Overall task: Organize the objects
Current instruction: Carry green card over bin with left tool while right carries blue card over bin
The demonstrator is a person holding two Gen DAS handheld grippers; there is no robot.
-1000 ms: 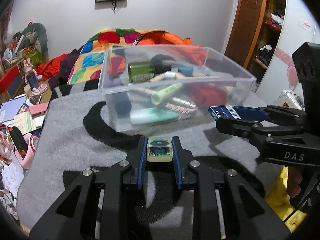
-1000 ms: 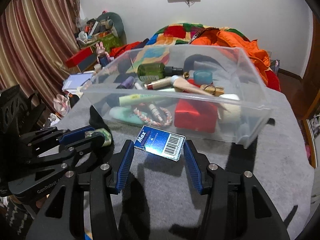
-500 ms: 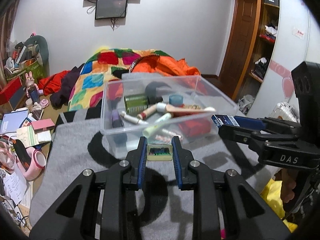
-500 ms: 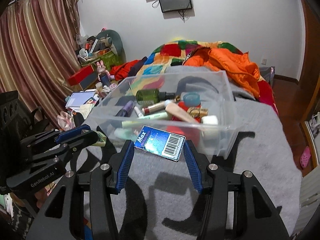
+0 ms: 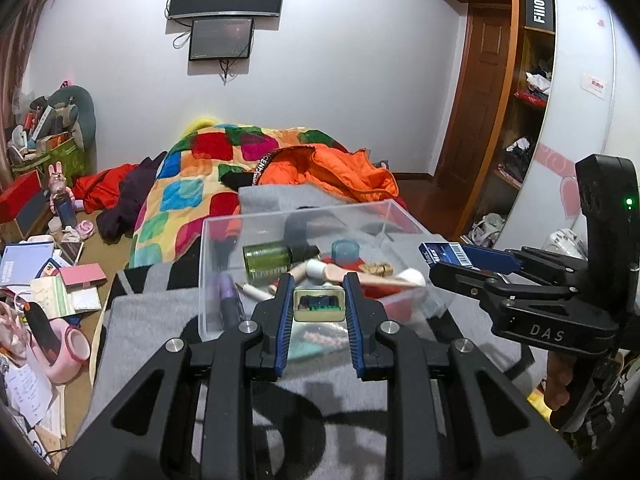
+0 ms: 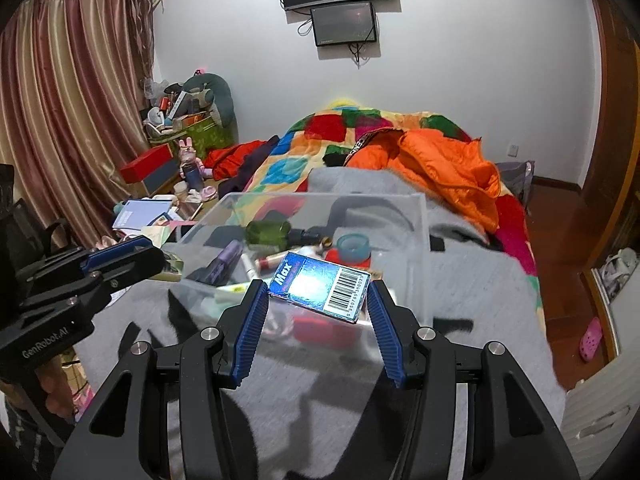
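Both tongs hover just short of the clear bin [image 5: 304, 216] on the grey blanket, the left tongs [image 5: 319, 303] clamped on a small green tin [image 5: 319, 305] and the right tongs [image 6: 318, 298] on a blue box [image 6: 320, 286], likely so both can drop in among the toiletries

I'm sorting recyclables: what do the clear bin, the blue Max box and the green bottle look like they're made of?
Clear bin: apparently rigid transparent plastic; its contents show through the walls.
Blue Max box, held in the right claw: likely glossy printed cardboard, given its sharp folded edges, sheen and barcode.
Green bottle: translucent green with a dark cap; glass or plastic, hard to tell.
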